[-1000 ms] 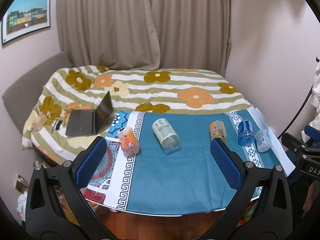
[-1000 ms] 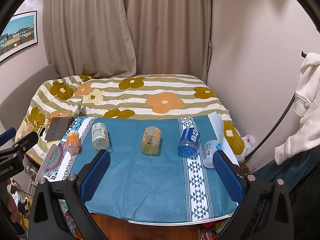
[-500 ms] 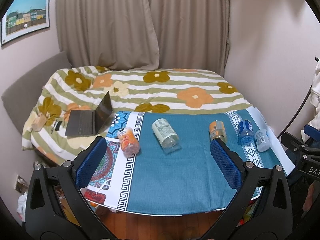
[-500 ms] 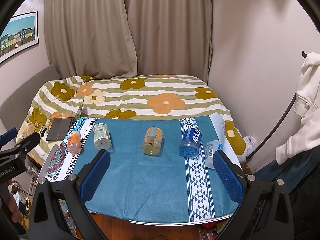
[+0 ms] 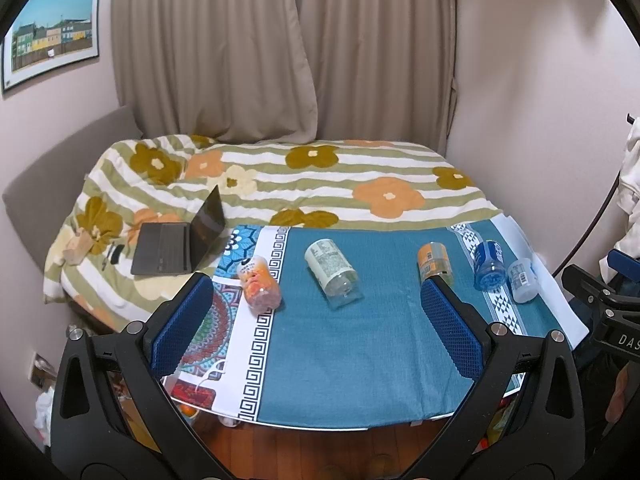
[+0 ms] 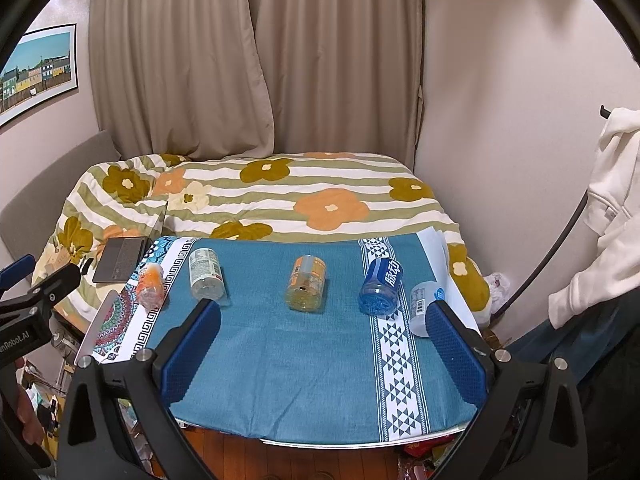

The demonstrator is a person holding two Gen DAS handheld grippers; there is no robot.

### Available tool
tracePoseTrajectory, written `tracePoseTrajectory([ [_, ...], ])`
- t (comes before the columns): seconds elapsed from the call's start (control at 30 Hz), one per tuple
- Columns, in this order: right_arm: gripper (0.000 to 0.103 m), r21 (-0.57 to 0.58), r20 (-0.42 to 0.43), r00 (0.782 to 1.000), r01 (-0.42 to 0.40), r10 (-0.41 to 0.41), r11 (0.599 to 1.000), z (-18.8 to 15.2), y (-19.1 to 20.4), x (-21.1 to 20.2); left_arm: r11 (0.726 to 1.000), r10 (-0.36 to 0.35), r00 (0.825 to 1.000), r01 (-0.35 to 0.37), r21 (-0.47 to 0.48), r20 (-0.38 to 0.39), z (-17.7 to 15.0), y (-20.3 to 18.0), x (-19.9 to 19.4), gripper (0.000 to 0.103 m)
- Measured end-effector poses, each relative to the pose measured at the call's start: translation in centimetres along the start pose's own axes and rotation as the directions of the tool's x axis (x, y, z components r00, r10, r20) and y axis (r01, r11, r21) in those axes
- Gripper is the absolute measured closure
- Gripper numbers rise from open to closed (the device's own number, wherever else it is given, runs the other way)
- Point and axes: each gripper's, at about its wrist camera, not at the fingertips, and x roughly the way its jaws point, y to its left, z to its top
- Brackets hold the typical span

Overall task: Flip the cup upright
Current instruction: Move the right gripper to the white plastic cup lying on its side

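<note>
Several plastic cups lie on their sides in a row on the blue-clothed table (image 5: 344,364). From left: an orange-pink cup (image 5: 259,289) (image 6: 149,283), a clear cup with a white label (image 5: 330,271) (image 6: 205,274), an orange-labelled cup (image 5: 434,263) (image 6: 305,282), a blue cup (image 5: 489,265) (image 6: 381,286) and a pale clear cup (image 5: 522,280) (image 6: 422,303). My left gripper (image 5: 316,332) is open and empty, held above the table's near half. My right gripper (image 6: 324,351) is open and empty, also short of the cups.
A bed with a flowered quilt (image 5: 320,176) lies behind the table. An open laptop (image 5: 180,240) sits on the bed at the left. Curtains (image 6: 256,60) hang at the back. A white garment (image 6: 612,216) hangs at the right. Wooden floor (image 5: 320,452) shows below the table's front edge.
The right wrist view has shifted slightly: the cups now sit a little further right and higher in frame. The left view is almost unchanged. Both grippers stay open.
</note>
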Motion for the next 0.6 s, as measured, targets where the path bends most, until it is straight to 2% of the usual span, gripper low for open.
tracePoseTrajectory([
  [0.3,0.001,0.054,-0.006,1.000,0.007,-0.006,0.999,0.2,-0.1,-0.5,0.999,-0.041,0.999,0.041,0.031,-0.010,0.0,0.4,0.5,0.000],
  [0.6,0.001,0.079,-0.045,0.997,0.069,-0.066,0.994,-0.9,-3.2,2.1,0.998,-0.060,0.995,0.062,0.013,-0.078,-0.3,-0.9,4.3,0.000],
])
